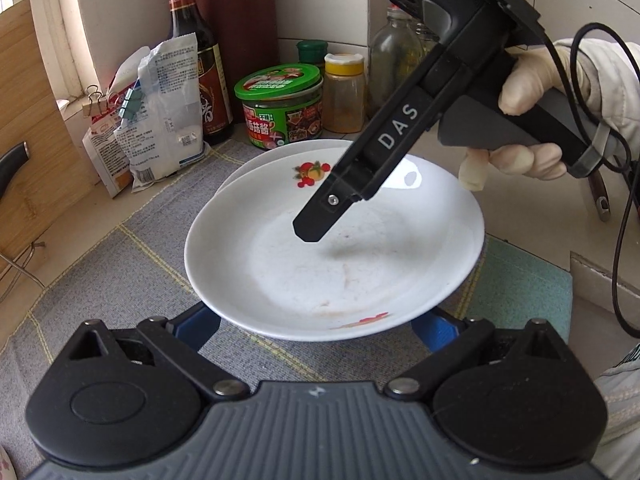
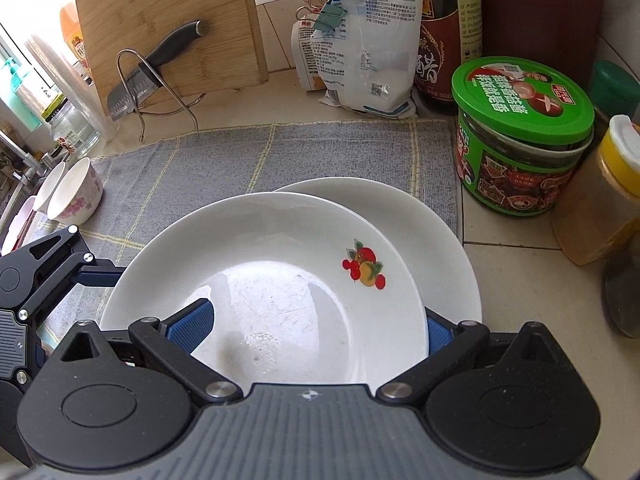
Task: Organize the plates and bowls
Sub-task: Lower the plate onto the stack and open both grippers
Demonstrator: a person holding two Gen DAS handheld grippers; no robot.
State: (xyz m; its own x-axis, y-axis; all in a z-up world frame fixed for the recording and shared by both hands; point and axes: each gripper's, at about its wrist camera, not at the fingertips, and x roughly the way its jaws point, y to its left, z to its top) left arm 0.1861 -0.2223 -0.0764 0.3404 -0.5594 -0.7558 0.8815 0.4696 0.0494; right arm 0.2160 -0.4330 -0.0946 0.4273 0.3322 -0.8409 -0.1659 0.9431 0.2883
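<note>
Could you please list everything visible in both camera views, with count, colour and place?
plates: 2, white, fruit print, stacked on mat
mat: 1, grey, counter
bowls: 2, white with pink flowers, mat's left edge
sauce jar: 1, green lid, right of mat
spice jar: 1, yellow lid, far right
dark bottle: 1, behind bags
bags: 2, white, clipped
cutting board: 1, bamboo, upright
knife: 1, black handle, rack
left gripper: around plate rim
right gripper: around plate rim
</note>
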